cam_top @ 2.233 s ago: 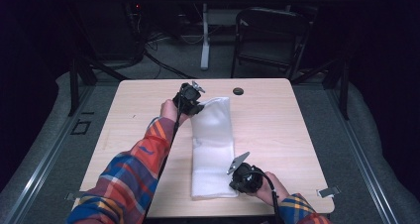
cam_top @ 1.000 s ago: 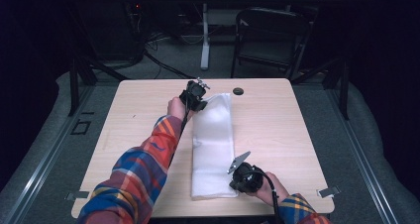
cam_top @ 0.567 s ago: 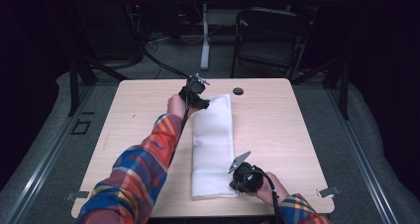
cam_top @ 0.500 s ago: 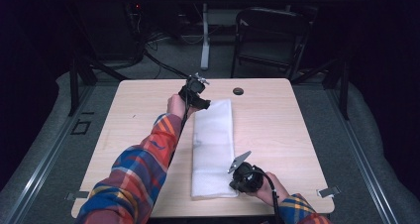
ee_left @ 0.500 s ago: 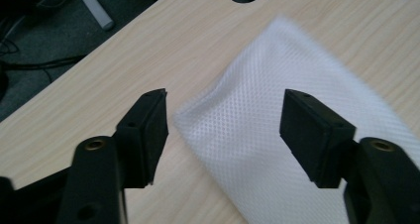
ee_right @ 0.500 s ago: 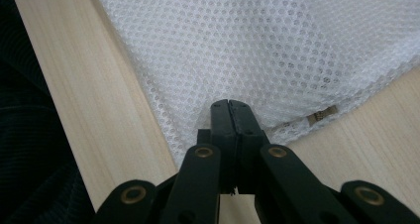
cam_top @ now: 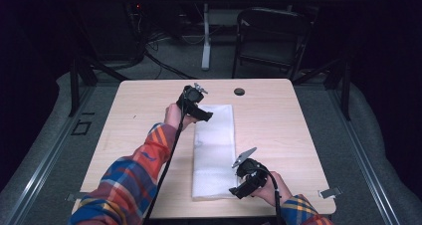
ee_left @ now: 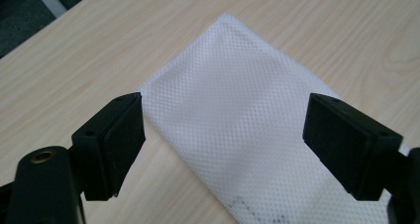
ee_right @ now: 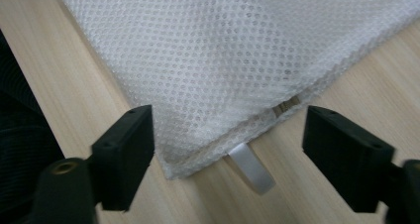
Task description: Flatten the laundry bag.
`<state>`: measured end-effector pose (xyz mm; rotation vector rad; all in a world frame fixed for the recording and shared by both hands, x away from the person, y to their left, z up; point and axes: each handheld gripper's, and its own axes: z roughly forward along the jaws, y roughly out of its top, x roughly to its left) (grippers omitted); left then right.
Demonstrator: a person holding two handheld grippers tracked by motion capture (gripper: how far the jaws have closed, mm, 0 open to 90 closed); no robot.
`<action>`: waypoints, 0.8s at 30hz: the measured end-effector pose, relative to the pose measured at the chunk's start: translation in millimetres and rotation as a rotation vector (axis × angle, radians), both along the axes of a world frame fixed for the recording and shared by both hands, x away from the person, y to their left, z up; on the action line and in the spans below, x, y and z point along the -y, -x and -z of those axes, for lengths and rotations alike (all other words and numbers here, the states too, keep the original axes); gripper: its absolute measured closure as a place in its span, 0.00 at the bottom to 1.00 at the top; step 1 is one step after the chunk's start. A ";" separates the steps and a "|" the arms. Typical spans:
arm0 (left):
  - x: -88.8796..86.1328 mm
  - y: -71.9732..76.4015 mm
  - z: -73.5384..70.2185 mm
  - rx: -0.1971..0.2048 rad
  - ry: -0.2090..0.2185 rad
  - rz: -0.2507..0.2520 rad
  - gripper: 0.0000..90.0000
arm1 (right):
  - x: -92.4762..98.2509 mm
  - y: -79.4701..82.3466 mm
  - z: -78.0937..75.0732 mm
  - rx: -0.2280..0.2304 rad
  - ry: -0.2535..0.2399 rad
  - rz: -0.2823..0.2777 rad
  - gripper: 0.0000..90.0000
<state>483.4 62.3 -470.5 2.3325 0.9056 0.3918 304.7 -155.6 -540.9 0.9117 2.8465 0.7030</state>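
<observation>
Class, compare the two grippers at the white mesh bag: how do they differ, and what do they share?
The left gripper is at the far end of the mesh bag; the right gripper is at its near end. The right faces a corner with a white tab; the left's corner is plain. Both have just been opening and now stand open, off the bag.

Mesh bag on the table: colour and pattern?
White mesh bag with a fine honeycomb of holes; clearest in the right gripper view.

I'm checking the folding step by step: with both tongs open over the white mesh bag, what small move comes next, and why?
Probably lift both tongs clear of the mesh bag. It lies flat in a long strip on the table; the left tongs and right tongs have just been opening, pads off the fabric, so this fold looks released.
</observation>
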 end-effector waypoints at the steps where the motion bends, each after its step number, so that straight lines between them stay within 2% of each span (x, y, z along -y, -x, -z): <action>1: -0.8 3.5 1.8 -0.004 0.005 0.005 0.18 | 1.2 -0.7 -0.5 0.009 0.001 0.007 0.16; 3: -2.0 11.0 5.2 -0.011 0.003 0.020 0.17 | 3.2 -0.6 -1.9 0.003 -0.019 0.031 0.15; 9: -1.2 37.2 15.0 -0.025 -0.004 0.077 0.16 | 8.3 -0.8 -4.6 0.011 -0.028 0.074 0.08; 13: -1.3 55.2 16.8 -0.033 -0.015 0.127 0.15 | 9.5 -0.5 -6.4 0.008 -0.026 0.078 0.08; 15: -0.5 63.8 18.1 -0.033 0.002 0.139 0.14 | 9.0 0.2 -6.7 0.009 -0.044 0.077 0.08; 17: 0.1 71.3 19.8 -0.038 0.007 0.153 0.14 | 8.8 0.4 -8.0 0.006 -0.039 0.071 0.07; 21: 1.3 80.1 21.6 -0.046 0.000 0.179 0.13 | 9.4 -0.3 -7.5 0.005 -0.050 0.085 0.07; 24: 1.1 86.4 22.6 -0.047 0.001 0.189 0.12 | 10.6 -1.4 -5.9 -0.013 -0.048 0.082 0.08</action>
